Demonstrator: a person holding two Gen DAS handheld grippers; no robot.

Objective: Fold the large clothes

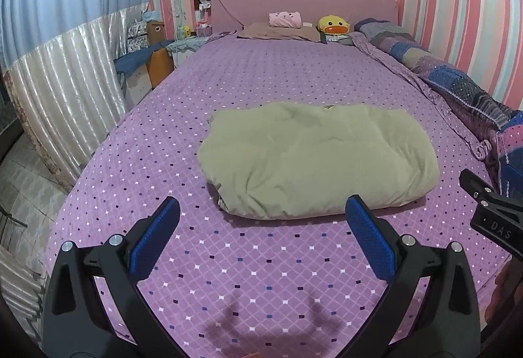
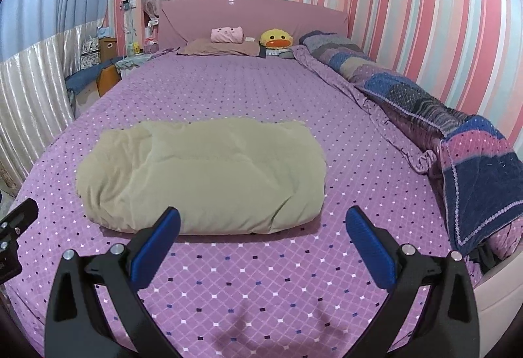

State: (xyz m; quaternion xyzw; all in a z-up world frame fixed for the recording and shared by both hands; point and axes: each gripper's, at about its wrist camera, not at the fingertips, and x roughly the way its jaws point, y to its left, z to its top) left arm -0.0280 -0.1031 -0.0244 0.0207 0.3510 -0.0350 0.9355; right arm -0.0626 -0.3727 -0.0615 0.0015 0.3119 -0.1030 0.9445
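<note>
So on my feed the left hand-held gripper is hanging over the near end of the bed, blue pads spread wide apart with nothing between them. Off to its far left there's a silvery pleated curtain and a cluttered nightstand area, too small for me to make out what's on it. Straight ahead of that hand-held gripper, just past the fingertips, sits the folded olive-green padded garment, looks like a puffy coat or quilted piece, bundled into a thick rectangle on the purple diamond-print sheet. Not touching the pads.

The right hand-held gripper is spread open too, nothing pinched. From its camera the bundle sits ahead and a bit to the left, with the left blue pad overlapping the bundle's near edge in view; can't tell if it actually touches.

Far ahead at the headboard: a pink rolled thing on a brownish pillow, then a yellow duck plush. Along the right side runs a rumpled patchwork quilt against the striped wall.
</note>
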